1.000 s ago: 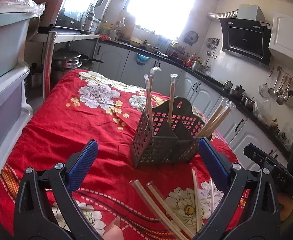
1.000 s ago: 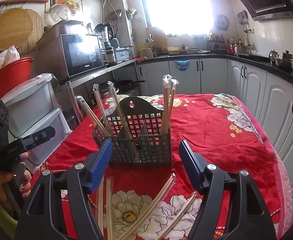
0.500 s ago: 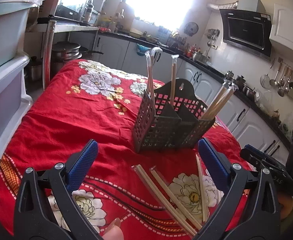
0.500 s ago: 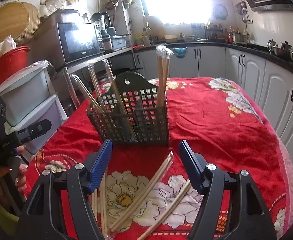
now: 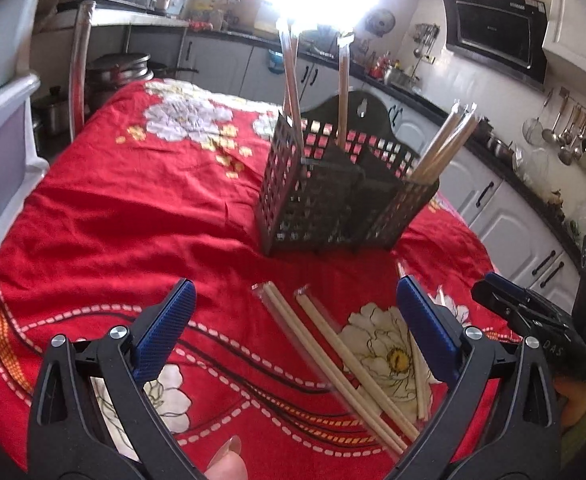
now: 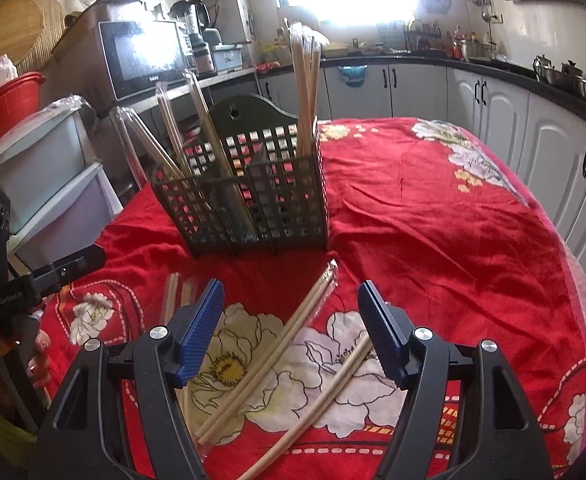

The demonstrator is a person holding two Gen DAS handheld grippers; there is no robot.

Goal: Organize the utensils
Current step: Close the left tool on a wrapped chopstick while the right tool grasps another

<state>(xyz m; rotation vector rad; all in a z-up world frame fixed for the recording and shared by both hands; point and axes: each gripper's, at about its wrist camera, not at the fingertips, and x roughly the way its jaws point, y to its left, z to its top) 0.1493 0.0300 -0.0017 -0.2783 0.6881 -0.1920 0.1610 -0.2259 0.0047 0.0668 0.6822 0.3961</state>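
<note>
Fingers of both tools stand spread with nothing between the blue ribbed pads; the left gripper (image 5: 293,320) hangs over the red flower-printed cloth of the table (image 5: 113,208), tilted down toward two cellophane-wrapped pairs of pale wooden chopsticks (image 5: 333,356) lying slantwise on a white flower, and the right gripper (image 6: 291,320) hangs over another wrapped pair (image 6: 269,356) that runs diagonally between its fingers, apart from both pads; a further wrapped pair (image 6: 313,396) lies just beside it, nearer the right-hand pad.

Beyond the loose pairs stands the dark perforated plastic utensil caddy (image 5: 341,196) with its arched back plate; several wrapped pairs already stand upright or lean in its compartments, handles up, presumably because the dividers hold them sorted; the far side of the cloth is bare.

By my reading the sorting is partly done; the pairs on the cloth are the ones left, and both tools are angled downward and wide apart to straddle a pair before closing. The slippery wrap and the thin round sticks may let a pair roll or slide out of a loose pinch; a pair lying across its neighbour could be dragged along.
</note>
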